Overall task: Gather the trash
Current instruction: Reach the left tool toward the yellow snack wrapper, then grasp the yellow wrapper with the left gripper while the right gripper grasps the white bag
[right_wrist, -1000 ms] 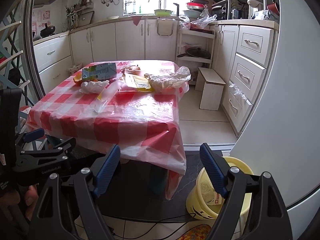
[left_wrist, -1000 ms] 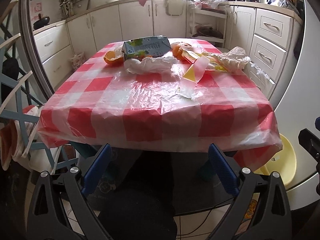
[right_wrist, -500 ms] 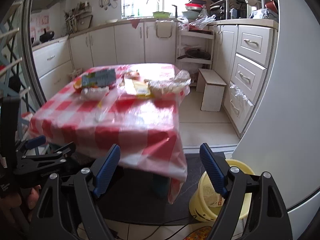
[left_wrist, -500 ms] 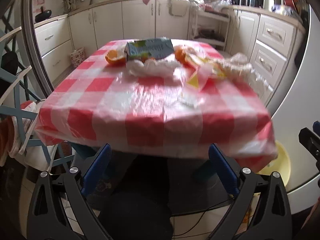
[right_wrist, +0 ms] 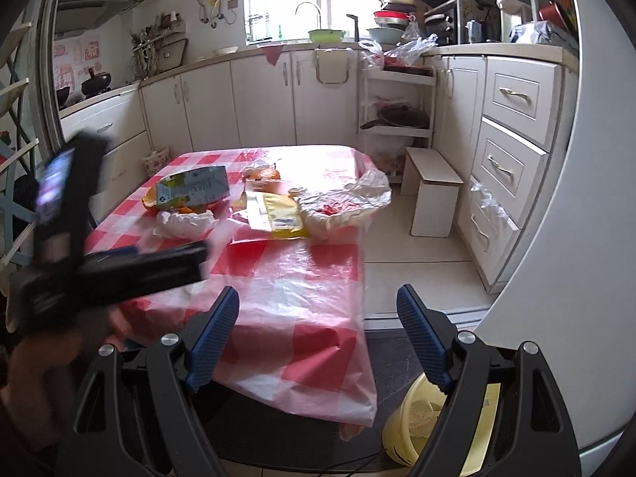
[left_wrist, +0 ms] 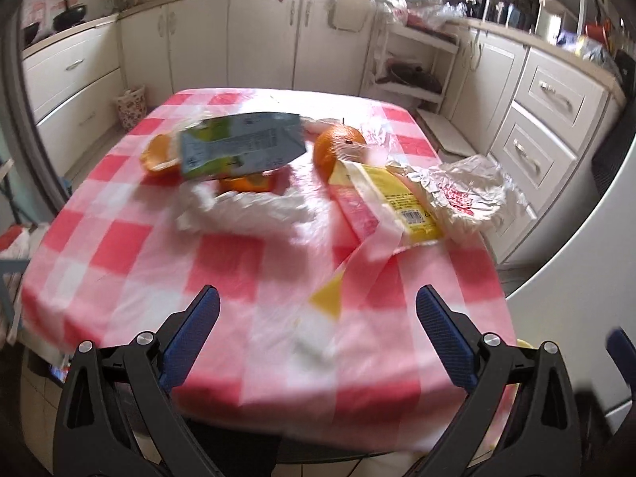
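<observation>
Our left gripper (left_wrist: pixel 318 332) is the nearer one, its fingers wide and empty over the near edge of the red-and-white checked plastic-covered surface (left_wrist: pixel 131 246). Just ahead at twelve o'clock lies a crumpled strip of clear and yellow plastic wrapper (left_wrist: pixel 357 266), its long axis running away toward one o'clock. Our right gripper (right_wrist: pixel 318 338) hangs back, fingers wide and empty.

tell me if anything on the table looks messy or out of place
Yes. The far half is littered: a flattened carton lying over orange peels, a crumpled white bag, a yellow wrapper, and crumpled foil hanging at the right edge.
</observation>
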